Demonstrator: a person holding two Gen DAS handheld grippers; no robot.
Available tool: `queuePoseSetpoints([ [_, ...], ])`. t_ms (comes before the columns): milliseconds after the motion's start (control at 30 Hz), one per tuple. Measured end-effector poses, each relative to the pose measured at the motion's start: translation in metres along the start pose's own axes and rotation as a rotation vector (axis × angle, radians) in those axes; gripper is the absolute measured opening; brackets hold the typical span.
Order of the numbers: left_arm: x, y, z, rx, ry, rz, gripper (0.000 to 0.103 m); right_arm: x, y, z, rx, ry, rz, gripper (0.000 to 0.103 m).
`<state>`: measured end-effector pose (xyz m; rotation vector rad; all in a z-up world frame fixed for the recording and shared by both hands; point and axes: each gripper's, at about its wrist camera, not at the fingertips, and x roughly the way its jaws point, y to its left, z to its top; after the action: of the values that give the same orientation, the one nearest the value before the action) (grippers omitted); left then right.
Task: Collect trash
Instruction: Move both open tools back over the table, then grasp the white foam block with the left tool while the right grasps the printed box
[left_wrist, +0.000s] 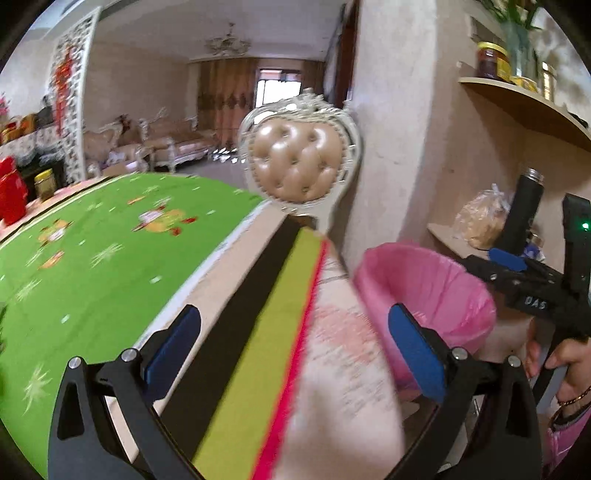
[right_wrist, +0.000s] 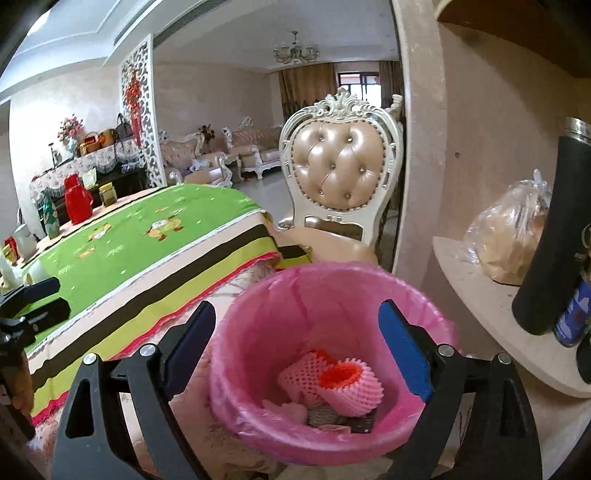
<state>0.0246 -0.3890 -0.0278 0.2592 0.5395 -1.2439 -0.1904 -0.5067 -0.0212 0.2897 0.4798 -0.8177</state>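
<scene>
The right gripper (right_wrist: 297, 345) is hanging over the pink-lined waste bin (right_wrist: 413, 306) with its jaws spread wide and nothing between the blue pads (right_wrist: 404, 350). The left gripper (left_wrist: 291, 345) is also standing wide and empty, pointing across the hanging edge of the striped tablecloth (left_wrist: 258, 332) toward the tufted chair (left_wrist: 301, 164). In the left wrist view the right gripper (left_wrist: 517, 273) is showing at the far side of the bin (left_wrist: 424, 280), held by the person's hand (left_wrist: 565, 369).

The collected trash is lying at the bottom of the bin: pink foam fruit nets (right_wrist: 332, 380) with an orange one among them, on top of darker scraps that are too small to identify. No further trash is showing on the green cloth in either view, so the drop appears to be complete; whether more remains elsewhere cannot be told.

Hazards from this position:

- The right gripper's open fingers are straddling the bin rim closely. A sideways withdrawal is likely to snag the thin liner and pull it off the rim or tip the bin.
- The black flask (right_wrist: 554, 236) and the bagged food (right_wrist: 509, 236) are standing on the shelf (right_wrist: 480, 280) just beside the bin. A wide swing to that side risks knocking them down.
- The left gripper is hanging close to the cloth edge. A finger catching the red fringe could drag the cloth and the red jug (right_wrist: 77, 201) and jars standing on it.
</scene>
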Motion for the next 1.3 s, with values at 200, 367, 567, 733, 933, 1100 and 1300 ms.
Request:
queuePoseSetpoints([
  [200,-0.045,0.049,-0.015,-0.063,0.019,0.108,0.098,0.005,0.044,-0.004,-0.052,0.039,0.079,0.085],
  [367,-0.095,0.094,-0.031,-0.058,-0.004,0.32,0.098,0.017,0.094,-0.007,-0.106,0.072,0.167,0.085],
  [567,-0.148,0.152,-0.059,-0.09,-0.03,0.599,0.098,0.033,0.193,-0.013,-0.24,0.109,0.336,0.085],
  [733,-0.192,0.202,-0.09,-0.25,-0.023,0.683,0.098,0.029,0.281,-0.016,-0.365,0.095,0.475,0.085],
  [933,-0.229,0.259,-0.12,-0.441,0.008,0.733,0.098,0.024,0.357,-0.022,-0.438,0.082,0.595,0.085],
  [1100,-0.218,0.291,-0.12,-0.507,0.049,0.721,0.098,0.022,0.373,-0.027,-0.408,0.12,0.656,0.085],
  [1300,-0.186,0.317,-0.11,-0.514,0.108,0.741,0.091,0.019,0.37,-0.025,-0.389,0.138,0.661,0.085],
])
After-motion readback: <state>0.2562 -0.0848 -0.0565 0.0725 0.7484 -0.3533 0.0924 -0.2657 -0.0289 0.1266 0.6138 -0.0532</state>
